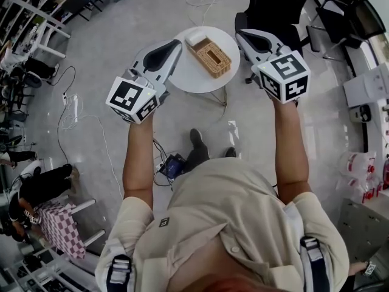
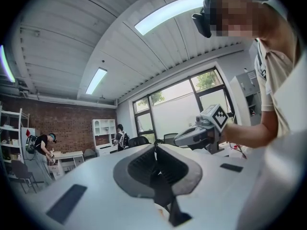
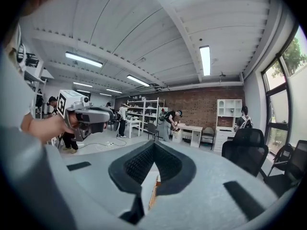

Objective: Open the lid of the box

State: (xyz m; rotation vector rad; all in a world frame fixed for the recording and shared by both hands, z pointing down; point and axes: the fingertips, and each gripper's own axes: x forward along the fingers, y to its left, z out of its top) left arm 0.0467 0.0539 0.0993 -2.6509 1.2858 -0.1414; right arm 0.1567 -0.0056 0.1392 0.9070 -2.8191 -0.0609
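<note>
A woven wooden box [image 1: 210, 57] lies on a small round white table [image 1: 188, 79] far below me, with a white block [image 1: 196, 38] touching its far end. Both grippers are held up high, well above the table and apart from the box. The left gripper [image 1: 175, 44] [image 2: 154, 148] hangs over the table's left edge with its jaws shut and nothing in them. At the table's right side, the right gripper [image 1: 240, 34] [image 3: 153, 144] is also shut and holds nothing. In the right gripper view a sliver of the box [image 3: 152, 193] shows under the jaws. Each gripper view also shows the other gripper.
A black office chair [image 1: 276, 5] stands just behind the table. Cables [image 1: 73, 111] trail over the floor at left, and a checkered stool [image 1: 61, 229] stands at lower left. Shelving, desks and other people are far off around the room.
</note>
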